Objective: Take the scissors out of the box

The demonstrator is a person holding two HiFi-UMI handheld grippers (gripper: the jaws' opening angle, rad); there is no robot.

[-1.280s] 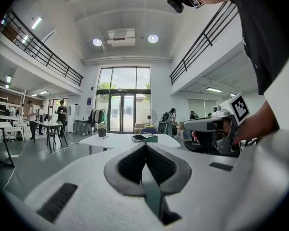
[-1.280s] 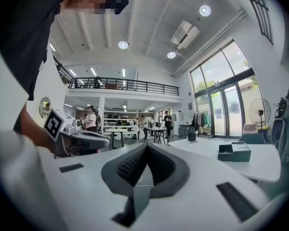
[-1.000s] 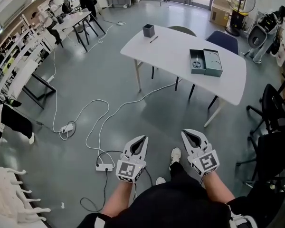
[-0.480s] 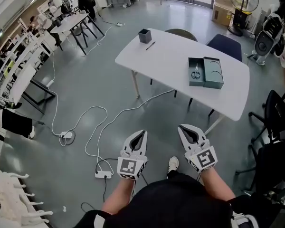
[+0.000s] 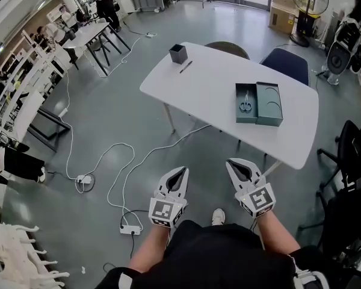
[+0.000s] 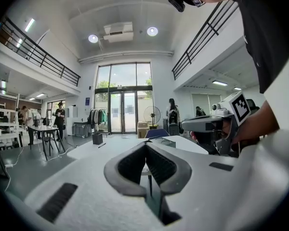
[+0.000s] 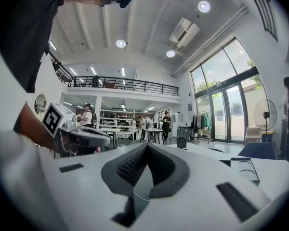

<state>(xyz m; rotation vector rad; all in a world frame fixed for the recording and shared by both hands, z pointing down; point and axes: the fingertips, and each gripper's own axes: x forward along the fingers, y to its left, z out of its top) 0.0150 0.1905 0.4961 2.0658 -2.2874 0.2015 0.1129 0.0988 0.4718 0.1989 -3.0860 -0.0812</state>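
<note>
Table (image 5: 210, 83) nearer you than before
Your left gripper (image 5: 182, 170) and right gripper (image 5: 230, 161) sit pinched together, empty; scissors (image 5: 245, 103) in the box (image 5: 268, 118) at one o'clock, tiny

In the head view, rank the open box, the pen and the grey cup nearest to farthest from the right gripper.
1. Open box, right side of the table, ahead of the right gripper.
2. Pen, far left of the table.
3. Grey cup, just beyond the pen, at the far-left corner.
</note>
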